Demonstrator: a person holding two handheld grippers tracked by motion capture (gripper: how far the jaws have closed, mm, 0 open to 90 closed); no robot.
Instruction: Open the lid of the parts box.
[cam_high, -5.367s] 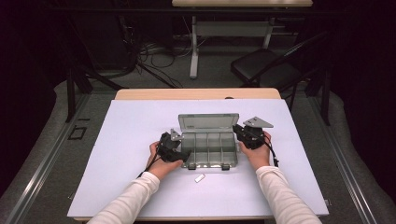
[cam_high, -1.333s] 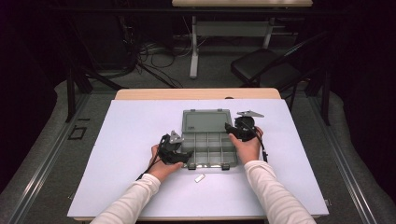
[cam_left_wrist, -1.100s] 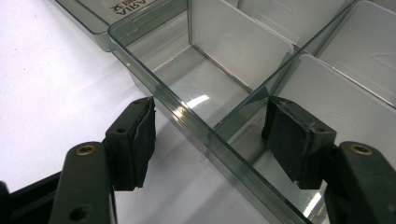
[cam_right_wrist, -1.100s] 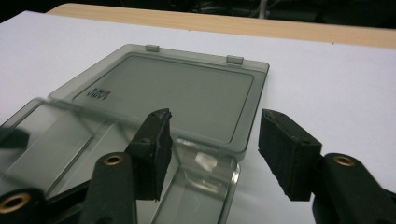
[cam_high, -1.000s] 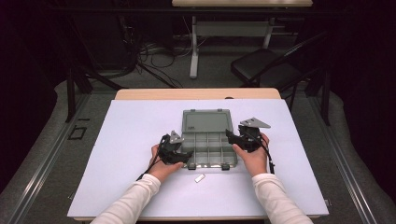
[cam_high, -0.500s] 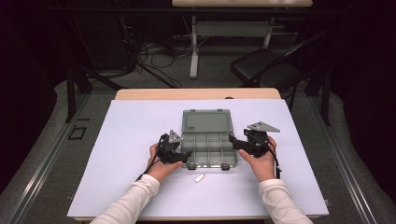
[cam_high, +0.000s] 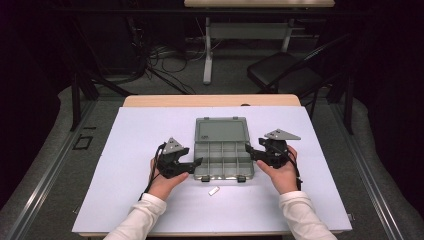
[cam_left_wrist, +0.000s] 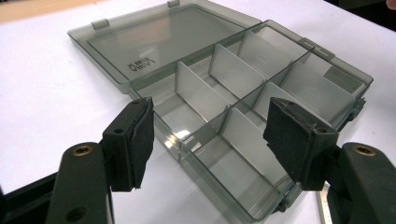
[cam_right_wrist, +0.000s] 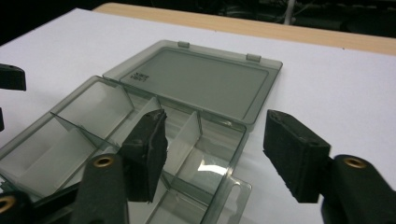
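A smoky clear organiser box (cam_high: 223, 159) lies in the middle of the white table with its lid (cam_high: 221, 131) swung back flat. Its divided compartments (cam_left_wrist: 219, 140) look empty. My left gripper (cam_high: 193, 165) hovers at the box's near left corner, open, with nothing pressed between its pads (cam_left_wrist: 140, 135). My right gripper (cam_high: 251, 152) hovers beside the box's right edge. Its jaws have just been closing a little but stand open, and the box's corner (cam_right_wrist: 224, 182) lies below them untouched. The same gripper (cam_right_wrist: 217, 140) looks over the lid (cam_right_wrist: 201, 81).
A small white piece (cam_high: 214, 190) lies on the table just in front of the box. The white sheet (cam_high: 130, 150) covers a wooden table whose far edge (cam_high: 210, 100) shows. A dark chair (cam_high: 285, 75) and cables lie on the floor beyond.
The lid, part raised at first, now lies flat. My right gripper drew back from the lid's right corner to the box's right side. My left gripper rose slightly.
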